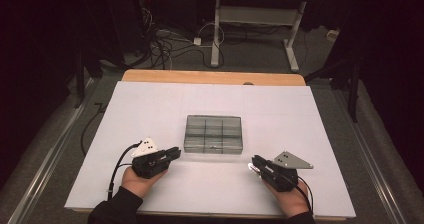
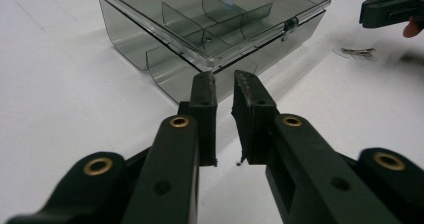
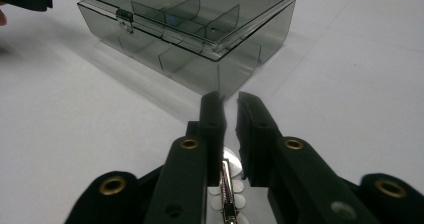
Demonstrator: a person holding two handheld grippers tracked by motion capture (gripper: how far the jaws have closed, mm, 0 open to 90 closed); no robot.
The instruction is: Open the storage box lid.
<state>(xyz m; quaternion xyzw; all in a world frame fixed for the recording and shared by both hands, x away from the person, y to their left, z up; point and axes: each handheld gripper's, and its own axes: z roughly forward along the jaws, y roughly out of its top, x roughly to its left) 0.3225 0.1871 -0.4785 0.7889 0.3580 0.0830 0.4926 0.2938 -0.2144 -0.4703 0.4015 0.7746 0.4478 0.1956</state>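
One bench under white sheeting carries one smoky clear box, lid shut, six compartments inside, no readable writing. Its long axis runs left to right across the bench, the latch side facing the person. Two grippers sit near its front corners. The left gripper has its jaws slightly apart, holding nothing. The right gripper has jaws narrowly apart above a small metal clip lying on the bench.
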